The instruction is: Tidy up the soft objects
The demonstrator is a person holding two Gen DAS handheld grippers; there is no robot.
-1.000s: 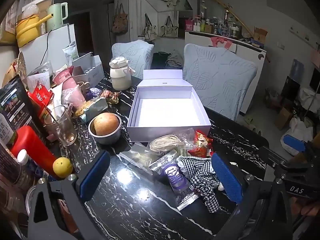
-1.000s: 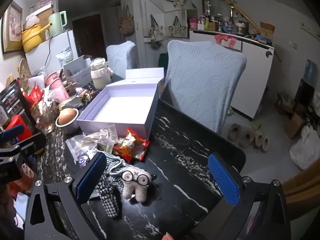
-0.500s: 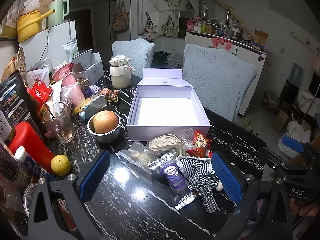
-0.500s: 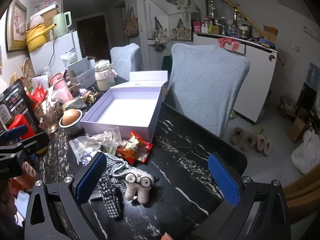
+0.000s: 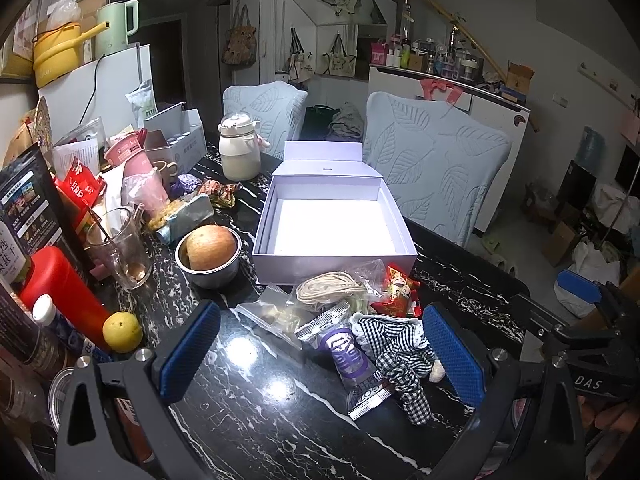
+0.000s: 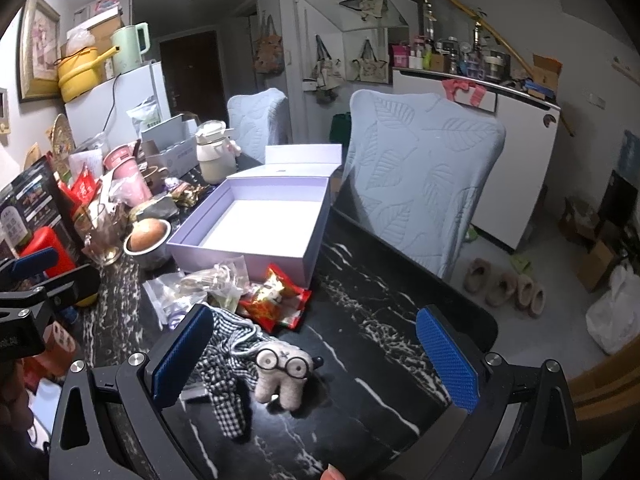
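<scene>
An open, empty lilac box (image 5: pixel 332 224) (image 6: pixel 256 224) sits mid-table. In front of it lies a pile: a black-and-white checked cloth (image 5: pixel 400 352) (image 6: pixel 228 364), a small grey plush with glasses (image 6: pixel 284 372), a red snack packet (image 5: pixel 396 292) (image 6: pixel 276 298), a purple sachet (image 5: pixel 348 356), a coil of cord in a clear bag (image 5: pixel 328 286). My left gripper (image 5: pixel 316 352) hangs open above the pile's near side. My right gripper (image 6: pixel 316 356) is open too, the plush just inside its left finger. Each gripper shows at the edge of the other's view.
The table's left side is crowded: a steel bowl with an apple (image 5: pixel 210 250), a glass (image 5: pixel 118 246), a red bottle (image 5: pixel 60 288), a lemon (image 5: pixel 122 332), a cream jug (image 5: pixel 240 152), packets. Two blue-covered chairs (image 5: pixel 436 172) stand behind. The black marble table (image 6: pixel 384 288) edge runs right.
Both views have shifted slightly, with the box and pile sitting a little farther off. Nothing on the table has moved and both grippers stay open.
</scene>
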